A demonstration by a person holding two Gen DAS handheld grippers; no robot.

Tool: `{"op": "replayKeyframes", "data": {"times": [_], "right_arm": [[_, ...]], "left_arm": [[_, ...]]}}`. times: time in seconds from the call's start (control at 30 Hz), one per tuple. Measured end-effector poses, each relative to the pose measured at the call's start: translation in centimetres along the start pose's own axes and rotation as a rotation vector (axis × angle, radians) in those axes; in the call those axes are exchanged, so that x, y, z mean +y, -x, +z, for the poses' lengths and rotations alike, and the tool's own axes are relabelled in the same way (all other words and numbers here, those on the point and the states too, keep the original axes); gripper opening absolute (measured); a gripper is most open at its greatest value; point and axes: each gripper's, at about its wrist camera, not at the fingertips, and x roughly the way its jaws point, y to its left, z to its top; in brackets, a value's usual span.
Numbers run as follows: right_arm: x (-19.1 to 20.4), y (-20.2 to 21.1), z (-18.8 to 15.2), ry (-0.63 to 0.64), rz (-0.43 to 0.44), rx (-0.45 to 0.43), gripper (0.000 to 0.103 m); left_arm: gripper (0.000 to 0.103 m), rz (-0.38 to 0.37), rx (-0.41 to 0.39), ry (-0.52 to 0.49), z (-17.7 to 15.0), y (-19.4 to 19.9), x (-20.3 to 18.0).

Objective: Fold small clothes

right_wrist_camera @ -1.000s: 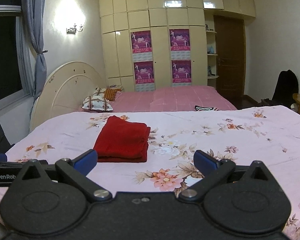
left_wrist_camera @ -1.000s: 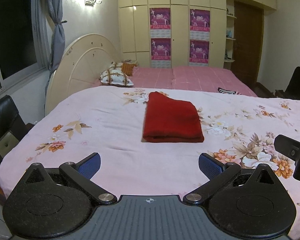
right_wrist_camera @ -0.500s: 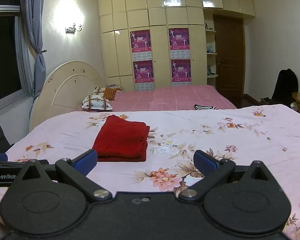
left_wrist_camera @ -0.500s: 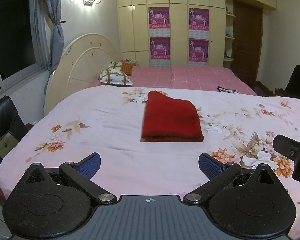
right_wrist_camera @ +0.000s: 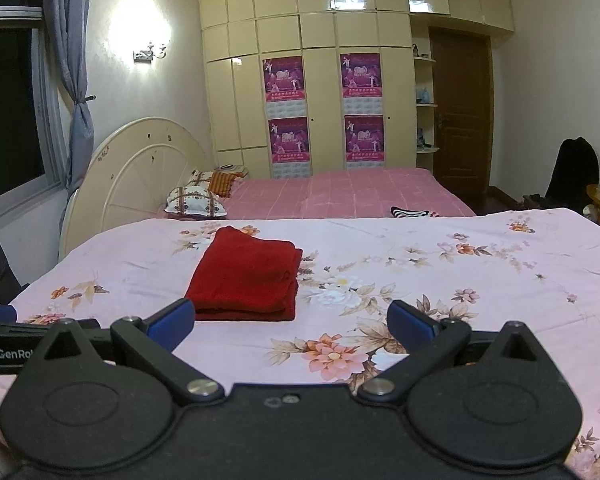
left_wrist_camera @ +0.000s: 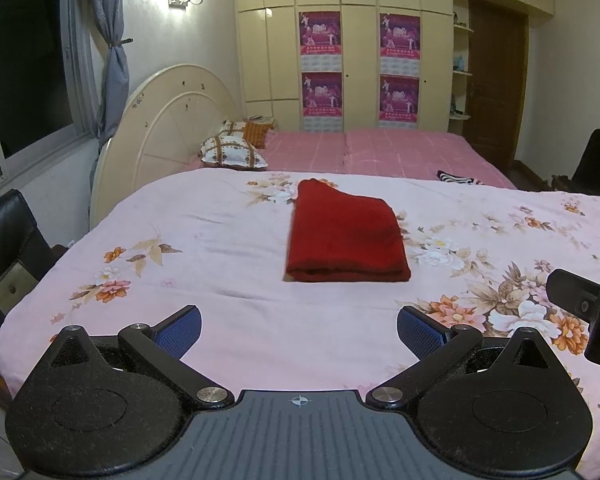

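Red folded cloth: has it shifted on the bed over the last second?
No. The red folded cloth lies by the same white flower print on the floral sheet.

Two handheld black grippers with blue-padded fingers.
The left gripper [left_wrist_camera: 299, 326] has matte black rounded housings with embossed circles, triangular cut-outs, silver pivot screws, a ribbed grey centre plate bearing a small crosshair mark, and textured blue pads [left_wrist_camera: 420, 330]. The right gripper [right_wrist_camera: 290, 320] matches, with a smooth black centre; white "GenRo" lettering shows on the neighbouring tool's side.
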Motion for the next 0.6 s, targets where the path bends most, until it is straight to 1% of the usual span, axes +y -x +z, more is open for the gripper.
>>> {"op": "replayKeyframes", "data": {"times": [0.6], "right_arm": [[-0.05,-0.15,0.14,0.007,0.002,0.009,0.102]], "left_arm": [[0.103,-0.002,0.005,0.000,-0.06,-0.39,0.14]]}}
